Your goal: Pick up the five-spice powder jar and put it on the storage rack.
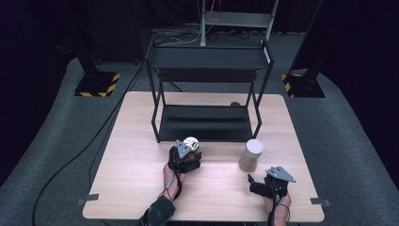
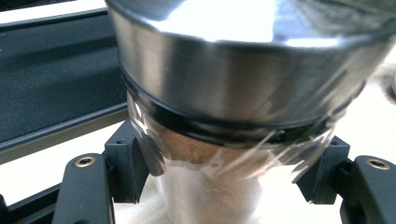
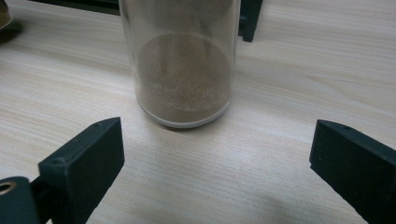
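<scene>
Left gripper view: left gripper (image 2: 224, 182) pinches the steel-lidded jar (image 2: 233, 93) below its lid; slick plastic wrap risks slippage. Right gripper (image 3: 217, 158) is spread before the powder jar (image 3: 183, 60).

In the left gripper view the metal-lidded jar (image 2: 243, 93) is blurred and cut off at the top edge, so its contents cannot be told. In the right gripper view the glass jar of brown powder (image 3: 183, 79) loses its upper part past the top edge. A small brown thing (image 1: 235, 104) behind the black rack (image 1: 207, 122), near the table's far edge, is too small to identify.
</scene>
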Demonstrator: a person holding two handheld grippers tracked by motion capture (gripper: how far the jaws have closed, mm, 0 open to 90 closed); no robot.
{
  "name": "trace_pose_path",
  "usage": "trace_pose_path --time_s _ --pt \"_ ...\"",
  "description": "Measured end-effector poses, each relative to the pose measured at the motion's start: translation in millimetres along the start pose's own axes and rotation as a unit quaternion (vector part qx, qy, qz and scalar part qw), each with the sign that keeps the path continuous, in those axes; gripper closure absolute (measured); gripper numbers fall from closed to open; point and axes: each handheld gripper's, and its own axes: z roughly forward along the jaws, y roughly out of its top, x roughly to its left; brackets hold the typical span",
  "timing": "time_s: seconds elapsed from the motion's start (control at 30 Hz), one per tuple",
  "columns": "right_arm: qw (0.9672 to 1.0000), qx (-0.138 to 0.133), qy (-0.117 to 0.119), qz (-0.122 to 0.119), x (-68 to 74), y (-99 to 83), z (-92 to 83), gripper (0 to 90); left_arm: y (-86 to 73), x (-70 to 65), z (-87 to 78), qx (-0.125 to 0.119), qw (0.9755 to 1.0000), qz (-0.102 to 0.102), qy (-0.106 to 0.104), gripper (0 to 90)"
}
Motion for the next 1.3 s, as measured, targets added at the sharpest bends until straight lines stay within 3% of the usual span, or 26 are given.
trace_pose_path --time_s 1.3 --pt "1.0 -0.002 0.001 0.003 -0.7 -0.6 -0.4 2.3 9.1 4.3 15.8 0.001 1.0 0.001 0.002 30.7"
